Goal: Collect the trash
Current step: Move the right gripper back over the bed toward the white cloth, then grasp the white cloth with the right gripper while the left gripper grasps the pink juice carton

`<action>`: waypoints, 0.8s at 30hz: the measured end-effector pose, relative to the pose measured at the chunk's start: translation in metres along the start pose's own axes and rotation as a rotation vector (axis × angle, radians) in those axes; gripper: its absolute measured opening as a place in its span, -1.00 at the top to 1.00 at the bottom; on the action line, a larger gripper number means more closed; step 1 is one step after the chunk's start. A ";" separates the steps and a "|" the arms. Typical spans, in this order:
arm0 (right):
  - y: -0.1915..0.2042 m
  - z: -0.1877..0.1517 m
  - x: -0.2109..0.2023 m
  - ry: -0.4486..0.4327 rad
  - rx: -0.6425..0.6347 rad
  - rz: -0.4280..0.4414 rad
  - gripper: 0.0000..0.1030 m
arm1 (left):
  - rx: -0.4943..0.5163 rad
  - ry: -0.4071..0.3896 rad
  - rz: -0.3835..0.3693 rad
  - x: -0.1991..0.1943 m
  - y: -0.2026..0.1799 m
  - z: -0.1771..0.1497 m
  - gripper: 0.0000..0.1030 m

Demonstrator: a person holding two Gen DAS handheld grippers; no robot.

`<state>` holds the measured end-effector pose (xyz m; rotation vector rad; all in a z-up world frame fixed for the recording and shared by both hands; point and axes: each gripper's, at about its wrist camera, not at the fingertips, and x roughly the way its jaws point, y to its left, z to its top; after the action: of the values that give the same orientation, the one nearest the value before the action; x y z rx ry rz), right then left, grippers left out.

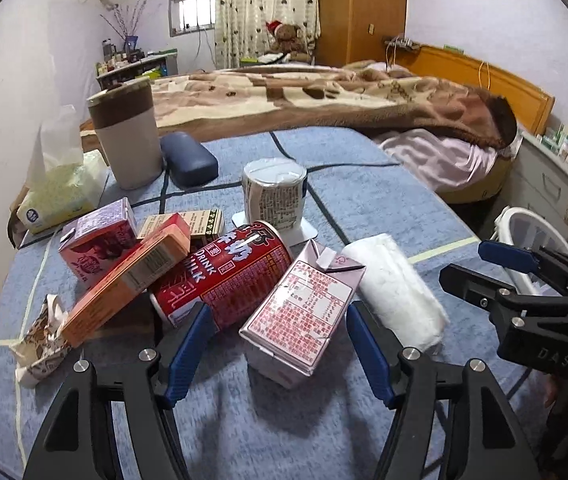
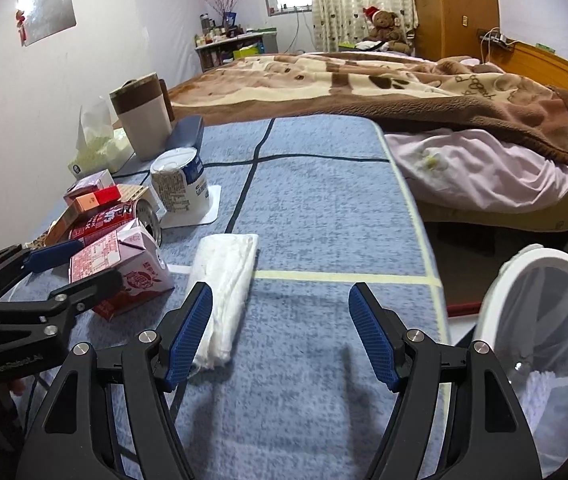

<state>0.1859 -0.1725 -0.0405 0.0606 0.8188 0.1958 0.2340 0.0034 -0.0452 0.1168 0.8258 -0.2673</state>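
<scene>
Both hand-held grippers spread: left hand-held gripper (image 1: 278, 350) around pink carton (image 1: 303, 314), right hand-held gripper (image 2: 280, 336) beside folded tissue (image 2: 224, 292), near table edge (image 2: 436, 280).

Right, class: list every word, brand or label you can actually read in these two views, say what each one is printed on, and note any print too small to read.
"DRINK" and part of "MILK": red can, lying on its side.
"DAS": body of the right gripper, seen from the left wrist view.
"GenRobot.AI": body of the left gripper, seen from the right wrist view.
Pink carton: dense label print, too small to read.
White cup: label print, too blurred to read.
</scene>
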 end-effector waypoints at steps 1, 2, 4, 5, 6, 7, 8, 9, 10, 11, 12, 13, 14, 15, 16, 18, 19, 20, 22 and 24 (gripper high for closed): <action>0.001 0.000 0.002 0.005 -0.002 0.001 -0.40 | 0.007 0.003 0.000 0.003 0.000 0.002 -0.34; 0.002 0.001 0.004 0.009 -0.005 0.004 -0.40 | 0.011 0.007 -0.005 0.006 0.000 0.002 -0.34; 0.005 0.002 0.008 0.018 -0.010 0.010 -0.40 | 0.008 0.016 -0.017 0.011 0.003 0.003 -0.34; 0.007 0.002 0.010 0.024 -0.015 0.017 -0.40 | 0.006 0.019 -0.021 0.013 0.004 0.003 -0.34; 0.006 0.003 0.012 0.031 -0.017 0.021 -0.40 | 0.003 0.022 -0.025 0.016 0.005 0.004 -0.34; 0.008 0.003 0.014 0.038 -0.019 0.024 -0.40 | -0.005 0.029 -0.029 0.018 0.007 0.004 -0.34; 0.009 0.003 0.016 0.043 -0.023 0.031 -0.40 | -0.013 0.030 -0.035 0.019 0.009 0.005 -0.34; 0.011 0.004 0.018 0.048 -0.026 0.035 -0.40 | -0.019 0.027 -0.038 0.020 0.010 0.005 -0.30; 0.012 0.004 0.019 0.055 -0.030 0.037 -0.40 | -0.028 0.029 -0.044 0.021 0.013 0.005 -0.23; 0.014 0.004 0.021 0.060 -0.035 0.039 -0.40 | -0.037 0.033 -0.056 0.022 0.015 0.005 -0.05; 0.016 0.004 0.024 0.067 -0.041 0.041 -0.40 | -0.043 0.035 -0.060 0.022 0.017 0.005 0.04; 0.017 0.004 0.025 0.073 -0.043 0.042 -0.40 | -0.053 0.039 -0.060 0.023 0.019 0.005 0.05; 0.018 0.004 0.027 0.077 -0.043 0.045 -0.40 | -0.064 0.039 -0.057 0.023 0.021 0.004 0.08; 0.019 0.005 0.029 0.082 -0.043 0.049 -0.40 | -0.070 0.037 -0.054 0.022 0.023 0.004 0.14; 0.020 0.005 0.030 0.085 -0.044 0.051 -0.40 | -0.080 0.034 -0.050 0.020 0.026 0.003 0.17; 0.023 0.007 0.033 0.093 -0.048 0.049 -0.40 | -0.091 0.029 -0.034 0.017 0.030 0.002 0.21; 0.024 0.007 0.035 0.097 -0.050 0.050 -0.40 | -0.096 0.031 -0.026 0.016 0.032 0.002 0.21; 0.026 0.007 0.036 0.100 -0.054 0.052 -0.40 | -0.103 0.033 -0.014 0.015 0.034 0.000 0.21; 0.029 0.008 0.038 0.106 -0.062 0.051 -0.40 | -0.121 0.030 -0.007 0.013 0.039 -0.003 0.22; 0.031 0.008 0.040 0.110 -0.068 0.044 -0.40 | -0.145 0.033 0.007 0.011 0.045 -0.007 0.22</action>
<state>0.2135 -0.1344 -0.0601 0.0036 0.9204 0.2708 0.2489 0.0458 -0.0578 -0.0115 0.8743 -0.1988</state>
